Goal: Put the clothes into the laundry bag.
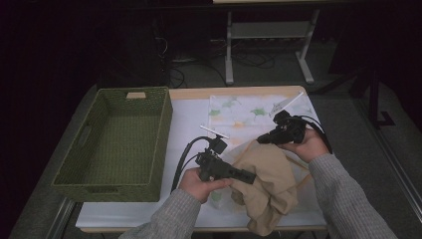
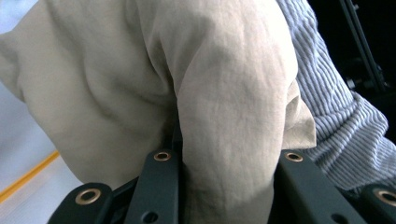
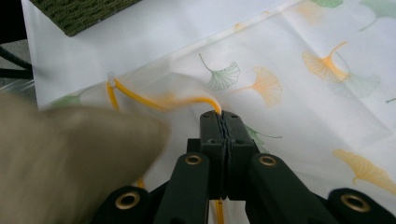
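Note:
A crumpled beige cloth [image 1: 271, 186] lies bunched at the near middle of the table, between my hands. My left gripper [image 1: 251, 176] points right into it, and in the left gripper view its jaws are shut on a thick fold of the beige cloth [image 2: 210, 93]. My right gripper [image 1: 260, 140] points left just beyond the cloth. In the right gripper view the right gripper [image 3: 224, 119] is shut on the orange drawstring [image 3: 154, 103] of a thin white bag [image 3: 303, 93] printed with ginkgo leaves, lifting its edge. The cloth [image 3: 70, 158] shows blurred at that view's lower left.
A deep green woven basket [image 1: 74, 149] stands at the left of the table on the white table cover [image 1: 189, 119]. The leaf-printed bag [image 1: 244, 112] spreads toward the back right. A grey ribbed sleeve [image 2: 336, 116] lies close behind the cloth. The floor beyond is dark, with table legs and cables.

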The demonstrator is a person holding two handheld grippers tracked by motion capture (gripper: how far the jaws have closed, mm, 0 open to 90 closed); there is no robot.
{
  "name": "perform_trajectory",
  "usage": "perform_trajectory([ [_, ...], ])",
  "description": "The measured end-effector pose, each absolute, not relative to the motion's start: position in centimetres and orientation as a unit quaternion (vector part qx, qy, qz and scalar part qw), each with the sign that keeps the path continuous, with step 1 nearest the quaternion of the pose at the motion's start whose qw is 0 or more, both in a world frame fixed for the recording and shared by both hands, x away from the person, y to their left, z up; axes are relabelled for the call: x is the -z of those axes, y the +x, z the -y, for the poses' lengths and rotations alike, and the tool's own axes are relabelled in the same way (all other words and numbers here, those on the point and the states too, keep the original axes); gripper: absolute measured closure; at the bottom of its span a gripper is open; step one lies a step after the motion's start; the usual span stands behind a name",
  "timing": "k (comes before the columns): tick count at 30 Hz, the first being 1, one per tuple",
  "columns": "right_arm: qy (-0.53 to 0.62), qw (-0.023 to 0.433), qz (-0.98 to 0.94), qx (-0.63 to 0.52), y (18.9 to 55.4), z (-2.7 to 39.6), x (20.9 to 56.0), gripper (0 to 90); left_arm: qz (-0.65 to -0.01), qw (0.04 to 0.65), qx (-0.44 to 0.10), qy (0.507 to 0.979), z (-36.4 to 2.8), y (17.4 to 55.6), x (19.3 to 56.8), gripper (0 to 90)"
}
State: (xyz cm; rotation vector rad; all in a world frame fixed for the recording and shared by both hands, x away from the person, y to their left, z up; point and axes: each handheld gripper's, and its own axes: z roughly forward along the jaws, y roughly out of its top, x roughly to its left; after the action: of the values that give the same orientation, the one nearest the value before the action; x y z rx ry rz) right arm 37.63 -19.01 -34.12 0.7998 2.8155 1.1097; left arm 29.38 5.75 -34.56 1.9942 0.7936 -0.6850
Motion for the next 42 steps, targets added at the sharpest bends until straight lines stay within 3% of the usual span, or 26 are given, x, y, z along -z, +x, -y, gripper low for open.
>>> perform_trajectory([
  [14,0.244,-0.001,-0.898,-0.367,37.2,18.7,33.5,87.9,-0.367,0.382,0.266,0.805,-5.2,31.1,39.0,70.6],
  [42,0.233,-0.003,-0.891,-0.391,36.4,18.9,32.7,88.0,-0.447,0.424,0.246,0.749,-5.1,34.2,40.6,70.5],
])
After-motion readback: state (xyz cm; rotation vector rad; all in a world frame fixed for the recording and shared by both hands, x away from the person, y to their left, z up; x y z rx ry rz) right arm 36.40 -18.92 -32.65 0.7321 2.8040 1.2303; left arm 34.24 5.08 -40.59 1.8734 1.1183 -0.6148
